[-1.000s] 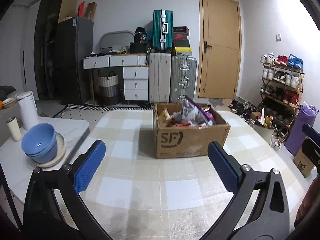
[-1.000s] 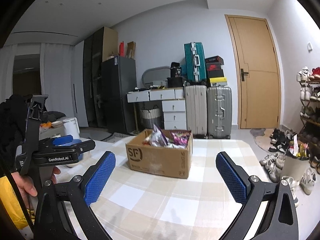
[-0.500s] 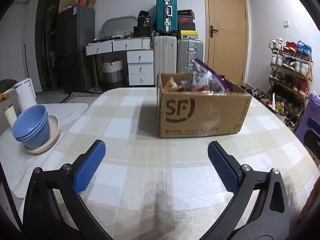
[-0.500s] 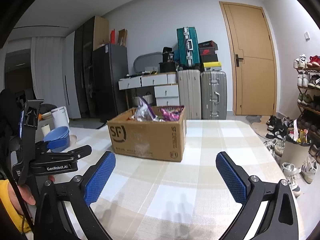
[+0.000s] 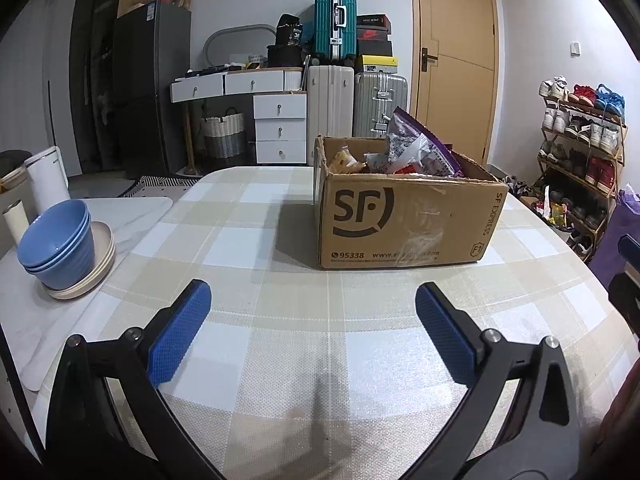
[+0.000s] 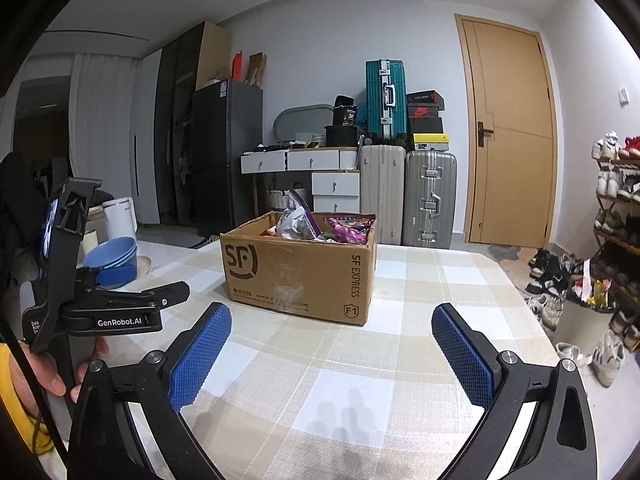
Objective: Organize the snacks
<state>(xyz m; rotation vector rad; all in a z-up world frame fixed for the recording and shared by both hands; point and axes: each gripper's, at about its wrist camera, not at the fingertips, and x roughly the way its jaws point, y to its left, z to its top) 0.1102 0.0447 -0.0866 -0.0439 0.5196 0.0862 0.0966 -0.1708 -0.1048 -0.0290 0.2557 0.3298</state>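
Right view only: hand (image 6: 38,364) holding left gripper (image 6: 132,280).
Both grippers: left gripper, right gripper (image 6: 332,330) spread wide, empty, near snack box (image 5: 404,220).

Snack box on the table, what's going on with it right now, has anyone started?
Not yet, by the look of it. A person holds a tool in each hand, and both the left tool and the right tool are open and empty, pointed at the cardboard box from short of it. The box sits on the checked tablecloth, open-topped and full of snack packets. Nothing is gripped or touched.
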